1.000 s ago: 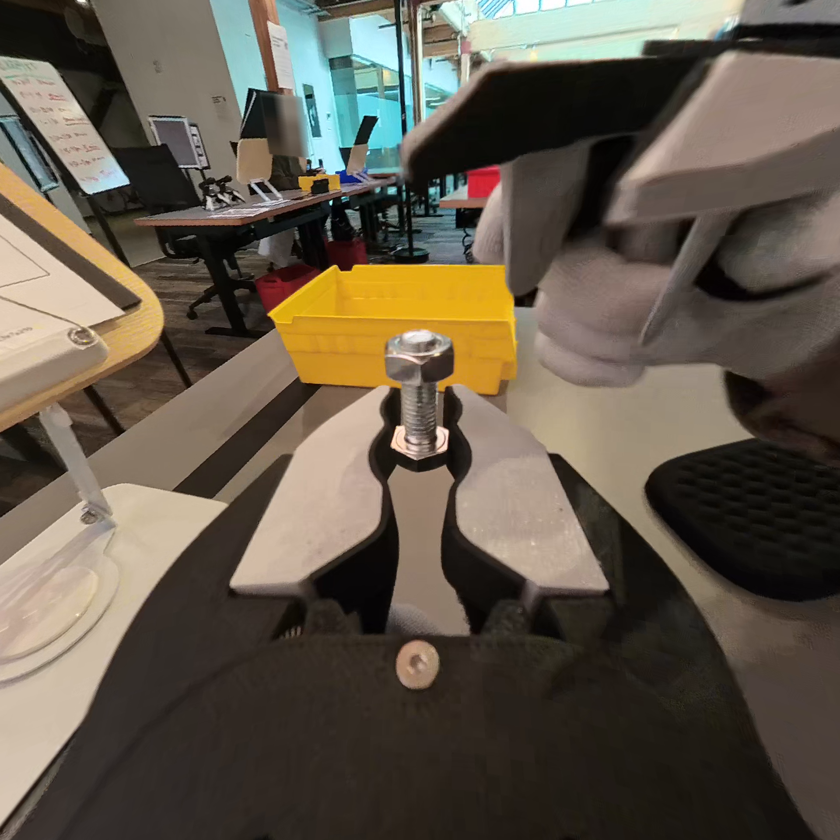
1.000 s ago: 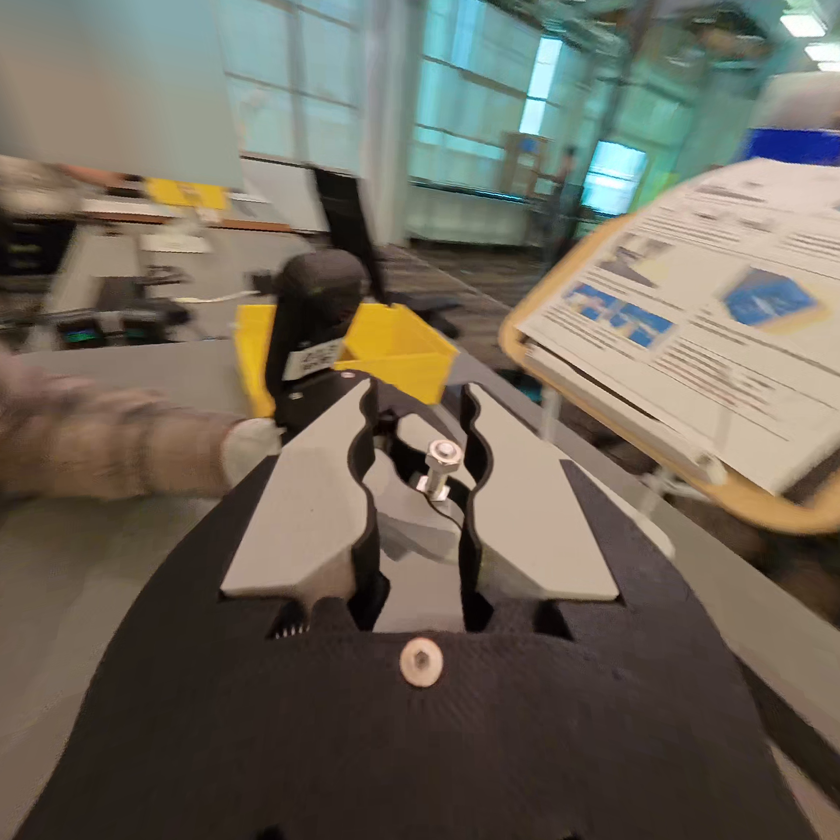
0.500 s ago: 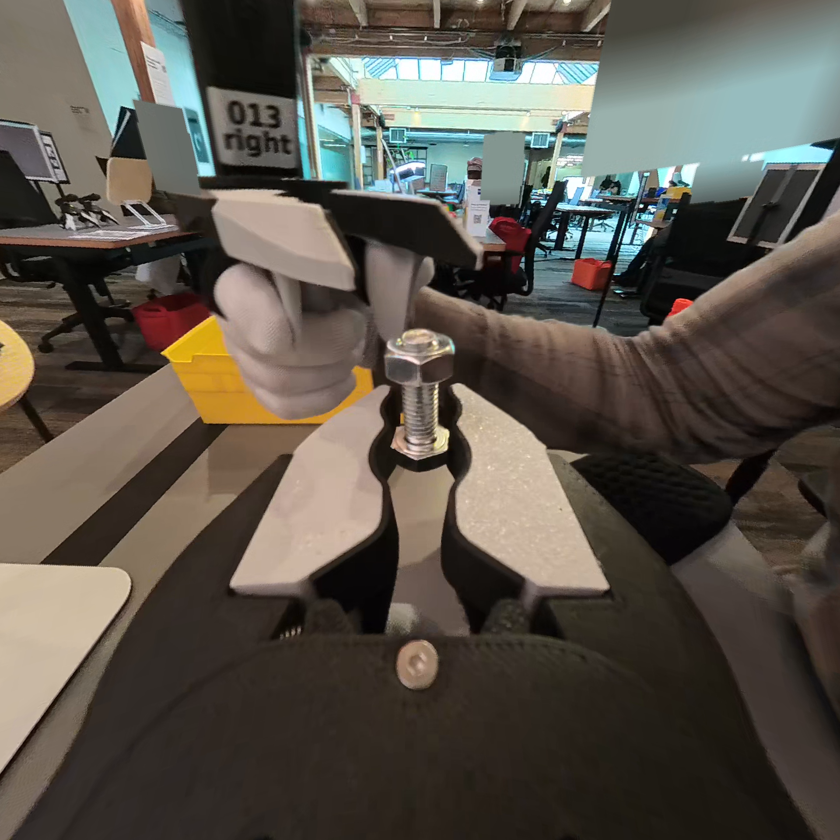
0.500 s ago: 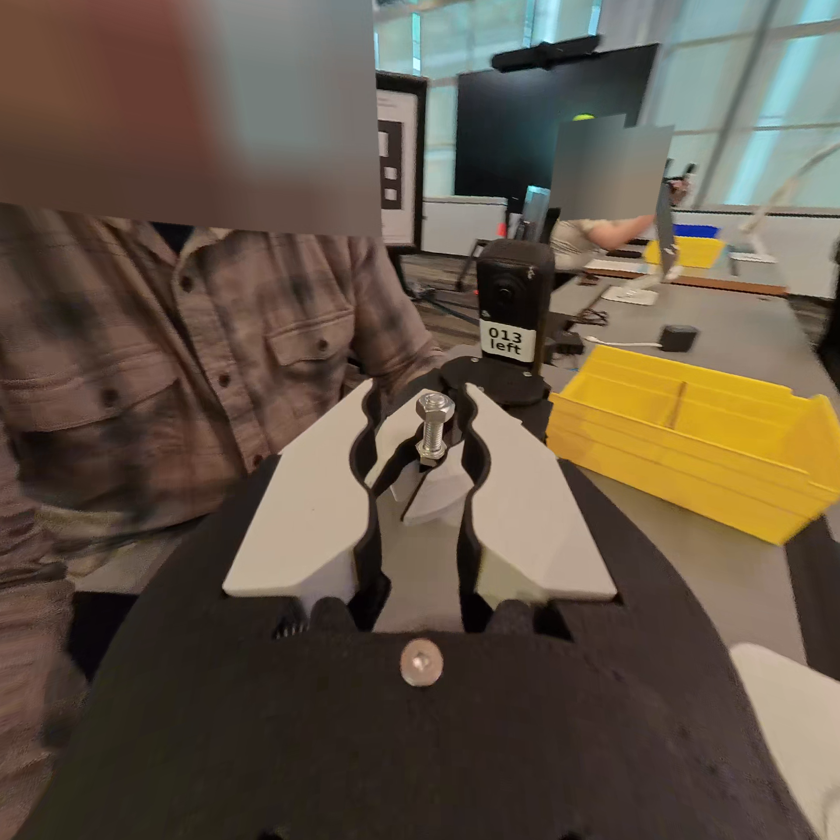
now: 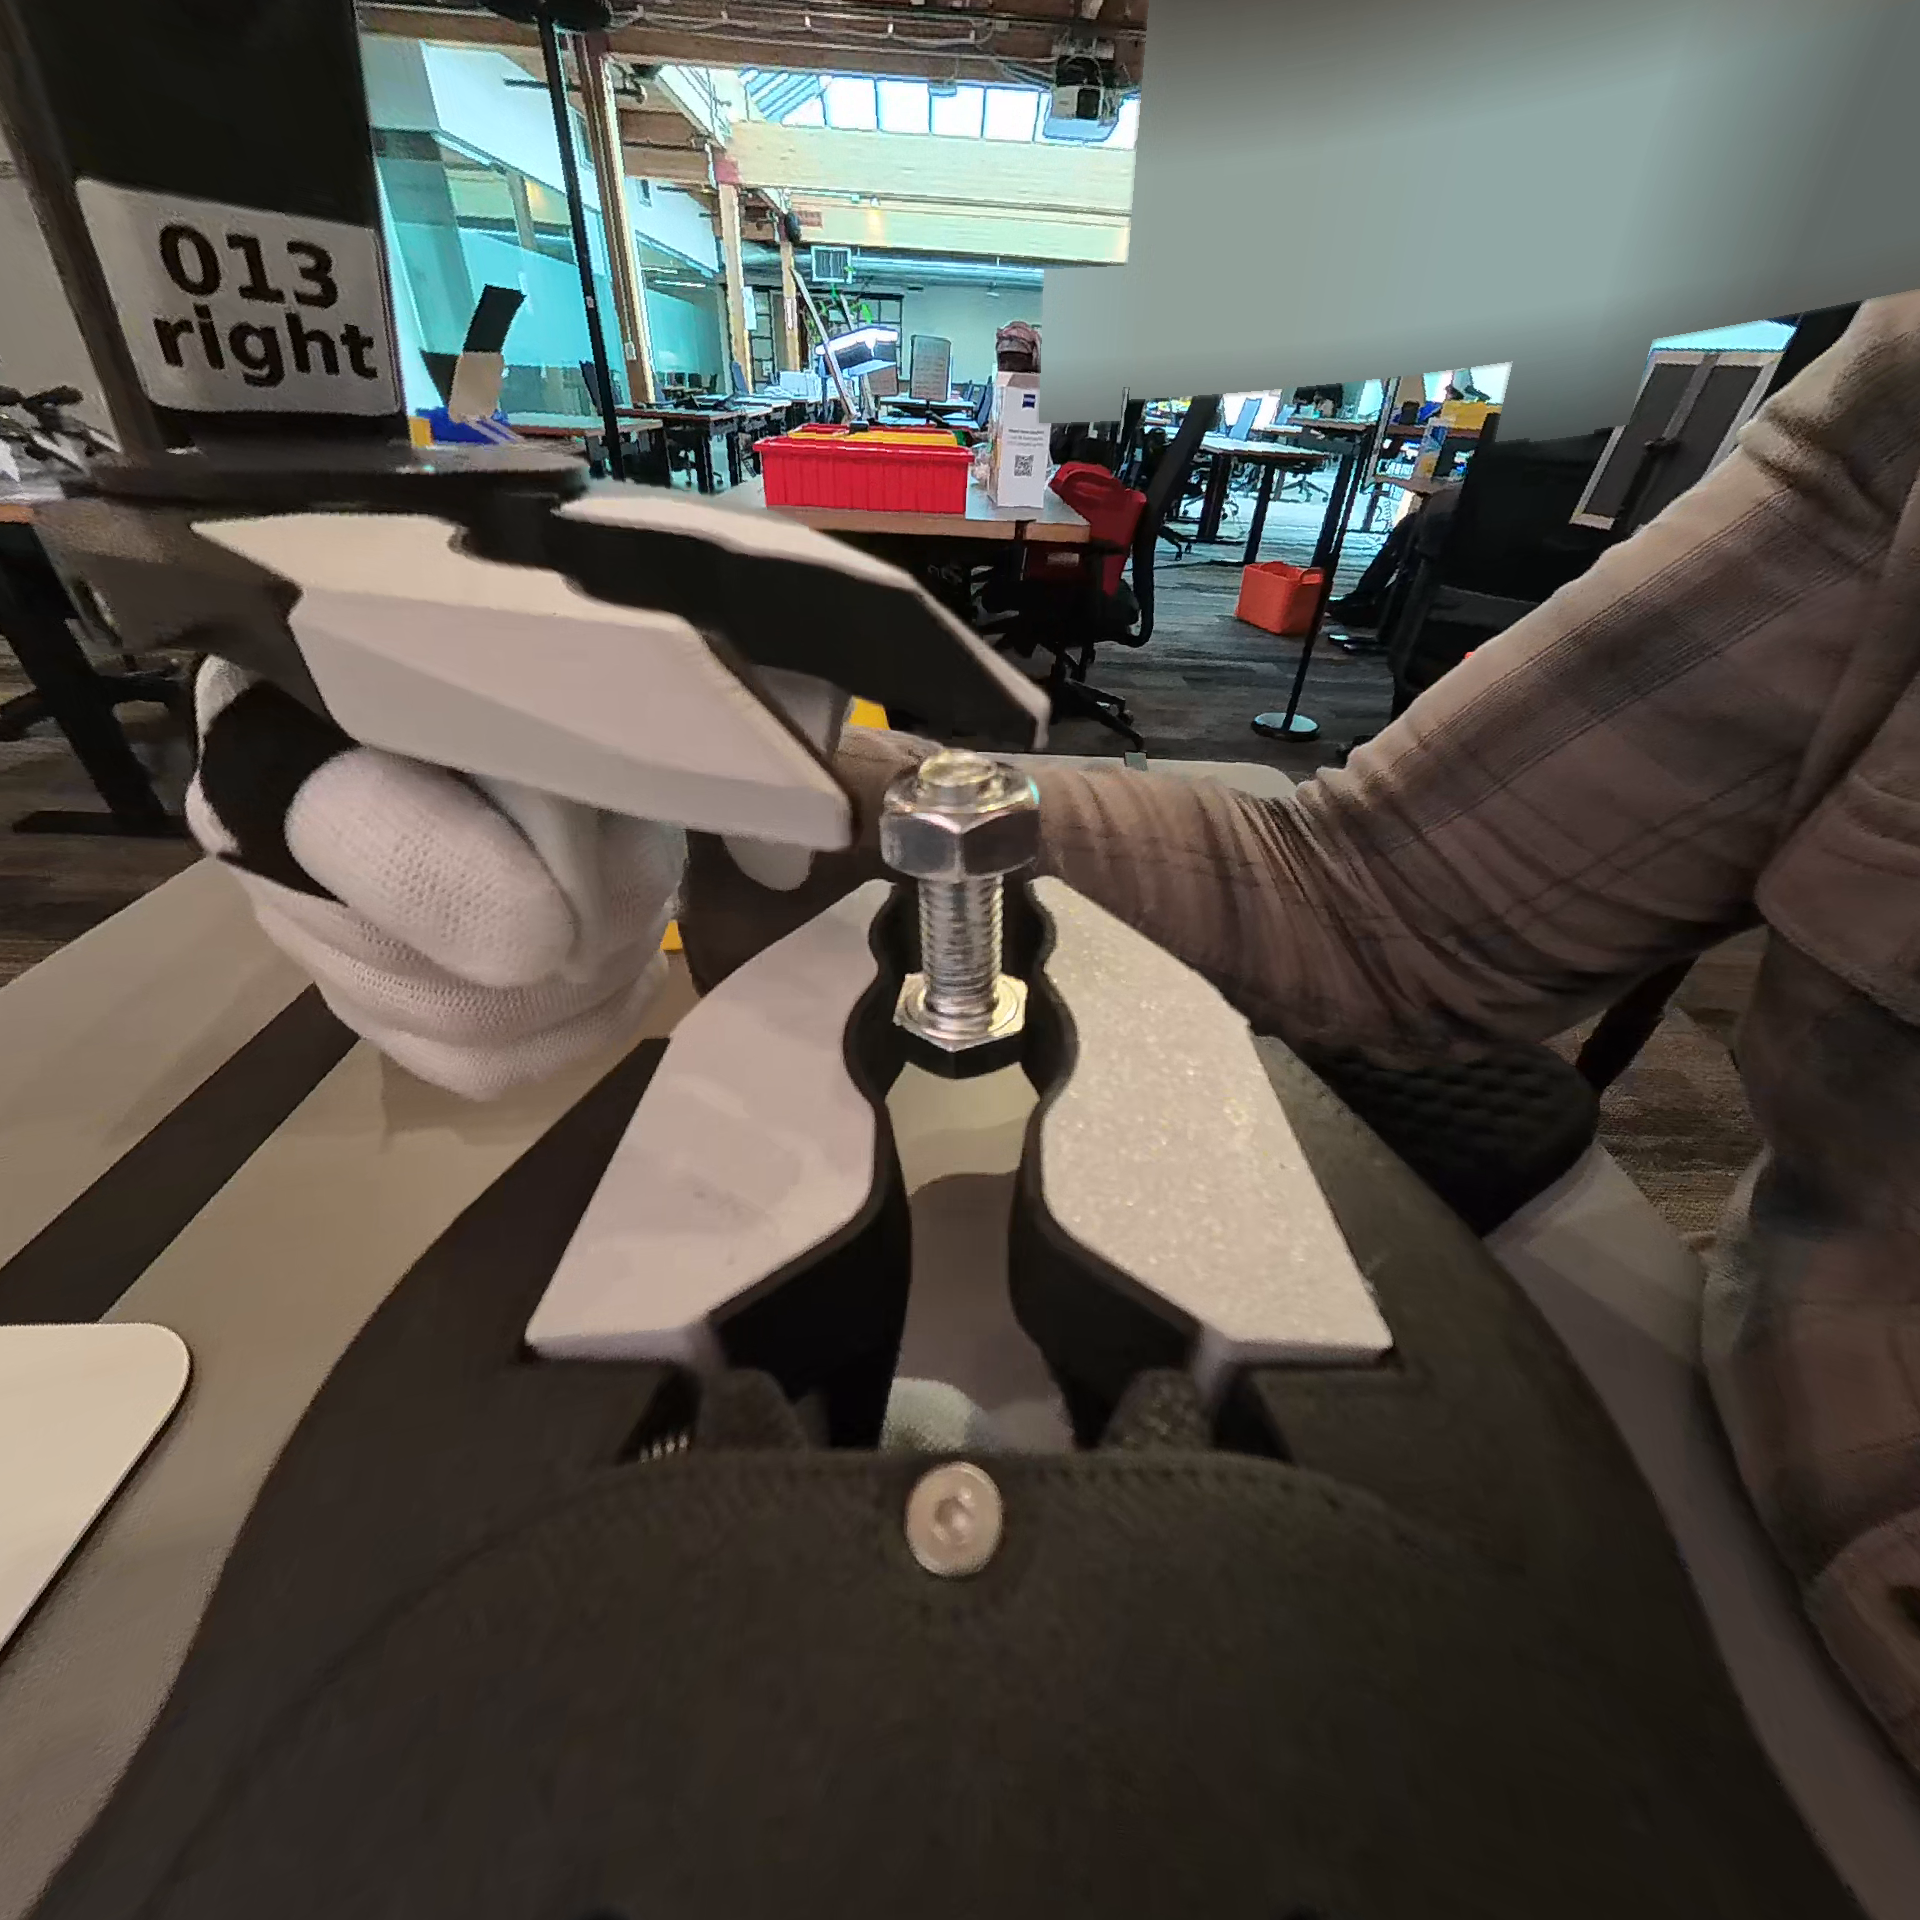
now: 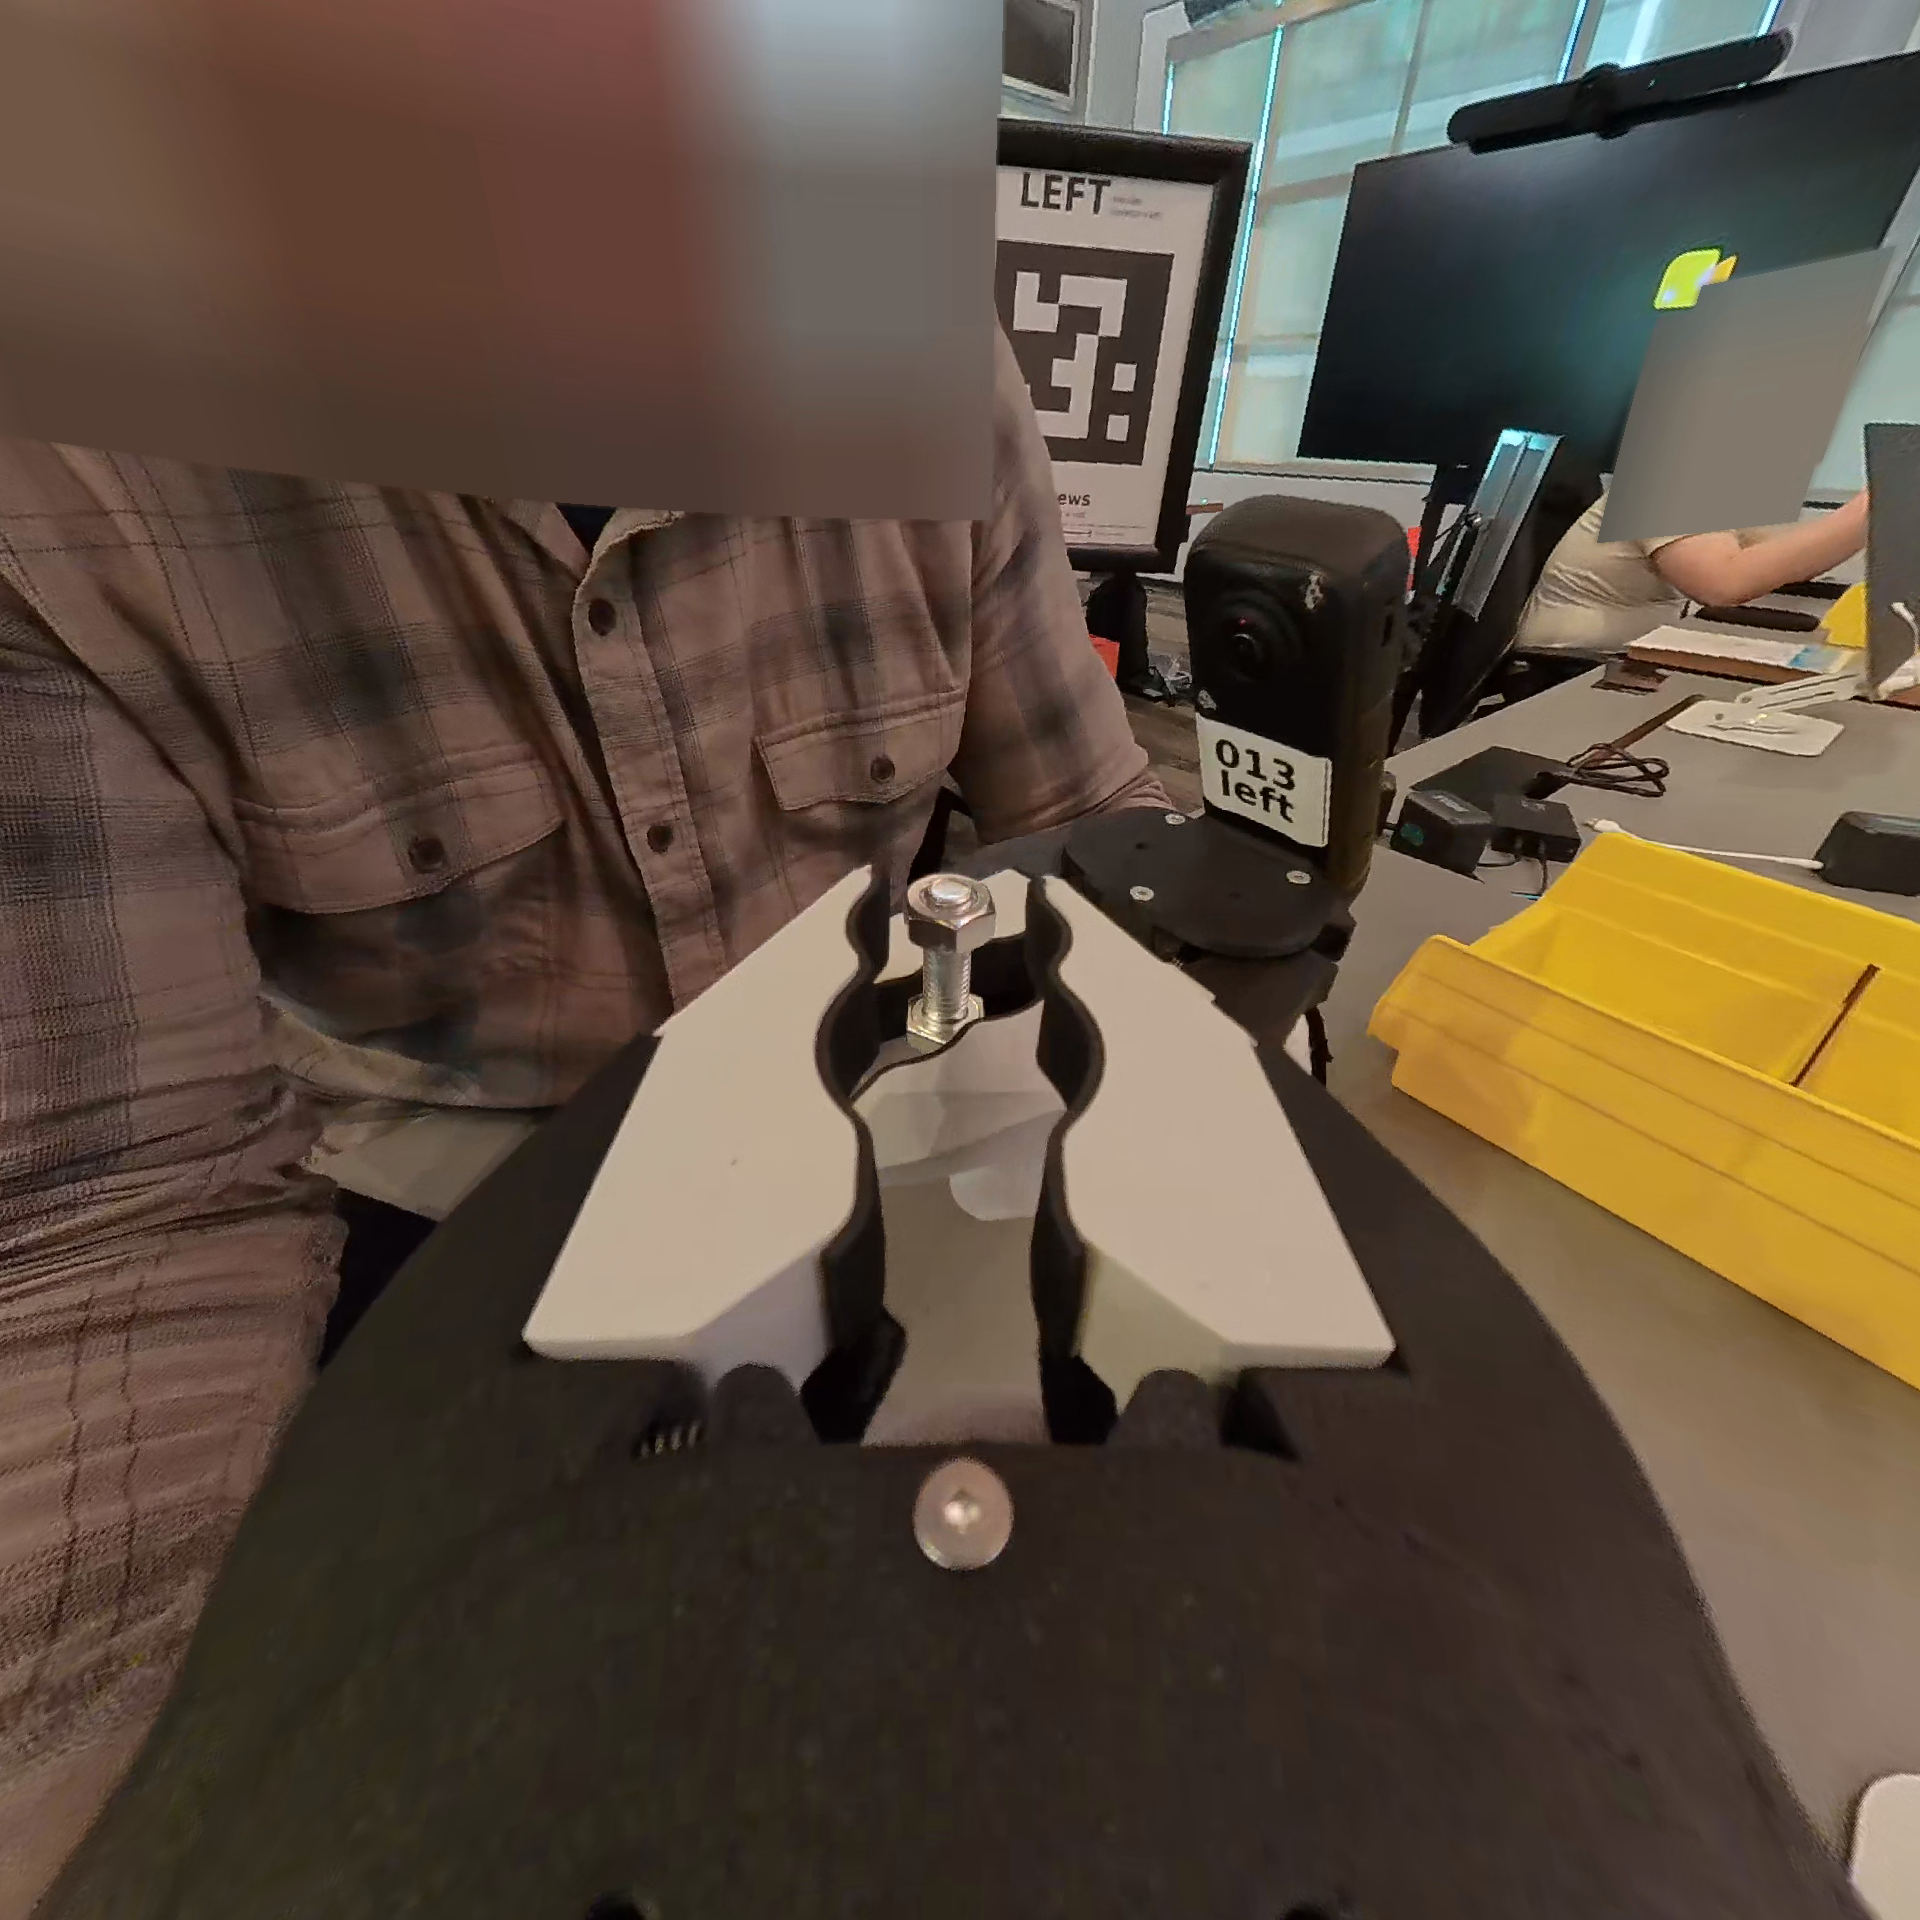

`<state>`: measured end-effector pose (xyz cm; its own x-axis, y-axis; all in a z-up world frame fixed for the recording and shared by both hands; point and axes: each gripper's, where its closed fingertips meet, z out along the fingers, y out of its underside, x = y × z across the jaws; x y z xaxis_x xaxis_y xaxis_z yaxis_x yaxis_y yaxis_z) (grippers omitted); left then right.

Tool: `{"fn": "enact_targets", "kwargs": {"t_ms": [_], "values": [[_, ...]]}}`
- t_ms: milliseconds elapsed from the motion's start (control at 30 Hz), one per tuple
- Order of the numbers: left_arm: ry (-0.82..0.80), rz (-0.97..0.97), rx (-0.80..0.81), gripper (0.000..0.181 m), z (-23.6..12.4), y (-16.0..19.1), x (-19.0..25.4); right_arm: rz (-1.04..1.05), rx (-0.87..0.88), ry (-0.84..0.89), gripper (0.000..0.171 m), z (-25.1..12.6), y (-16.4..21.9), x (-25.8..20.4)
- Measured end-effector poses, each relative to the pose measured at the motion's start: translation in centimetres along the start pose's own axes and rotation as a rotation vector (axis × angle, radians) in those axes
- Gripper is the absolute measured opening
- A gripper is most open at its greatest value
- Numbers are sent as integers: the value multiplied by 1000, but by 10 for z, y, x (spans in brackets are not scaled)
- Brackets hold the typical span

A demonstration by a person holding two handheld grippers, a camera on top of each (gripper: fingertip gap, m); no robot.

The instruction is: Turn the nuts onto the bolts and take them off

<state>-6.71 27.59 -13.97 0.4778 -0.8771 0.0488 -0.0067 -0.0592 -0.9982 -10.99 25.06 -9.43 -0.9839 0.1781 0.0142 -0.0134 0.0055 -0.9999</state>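
Two wrist views show one bolt from opposite sides. In the left wrist view, at 9 o'clock, a white-gloved hand [image 5: 436,914] grips the right tool [image 5: 894,769], whose pale fingers [image 5: 540,675] reach in sideways toward centre, ending just beside the nut [image 5: 958,831]; from here I cannot tell how far apart they stand. At centre the bolt [image 5: 958,940] stands upright, head down, clamped between the tips of the left tool [image 5: 958,1023], which is narrowed onto the bolt head. The nut sits at the top of the thread. At 3 o'clock a plaid sleeve [image 5: 1455,831] crosses above the grey counter [image 5: 135,1039].

Only the right wrist view shows, at 9 o'clock, the person's plaid shirt [image 6: 416,779]. At centre its own tool [image 6: 954,914] stands partly apart, fingertips flanking the nut [image 6: 948,912] with a small gap on each side, the bolt [image 6: 941,982] rising from the left tool [image 6: 935,1060] beyond. At 3 o'clock lies a yellow bin [image 6: 1662,1081] on the counter [image 6: 1662,1455].
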Motion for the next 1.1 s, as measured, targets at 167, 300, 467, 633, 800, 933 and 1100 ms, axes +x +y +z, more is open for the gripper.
{"fn": "enact_targets", "kwargs": {"t_ms": [167, 300, 467, 633, 800, 933, 1100], "values": [[3, 6, 1, 18, 0, -1, 2, -4, 13, -22, 21, 4, 2, -1], [-2, 6, 3, 18, -1, -2, 0, -13, 26, -27, 15, 5, 2, -1], [-19, 6, 5, 18, -2, -2, -3, -10, 21, 0, 15, 3, 2, 2], [-89, 26, -4, 19, -5, -3, -14, -3, -3, 113, 15, -1, 1, 9], [-167, 29, -12, 19, -9, -2, -28, 6, -42, 309, 15, -8, 3, 19], [-240, 44, -23, 19, -11, -1, -39, 22, -71, 505, 15, -14, 5, 26], [-320, 58, -31, 19, -13, 4, -51, 65, -117, 765, 14, -21, 11, 35]]}}
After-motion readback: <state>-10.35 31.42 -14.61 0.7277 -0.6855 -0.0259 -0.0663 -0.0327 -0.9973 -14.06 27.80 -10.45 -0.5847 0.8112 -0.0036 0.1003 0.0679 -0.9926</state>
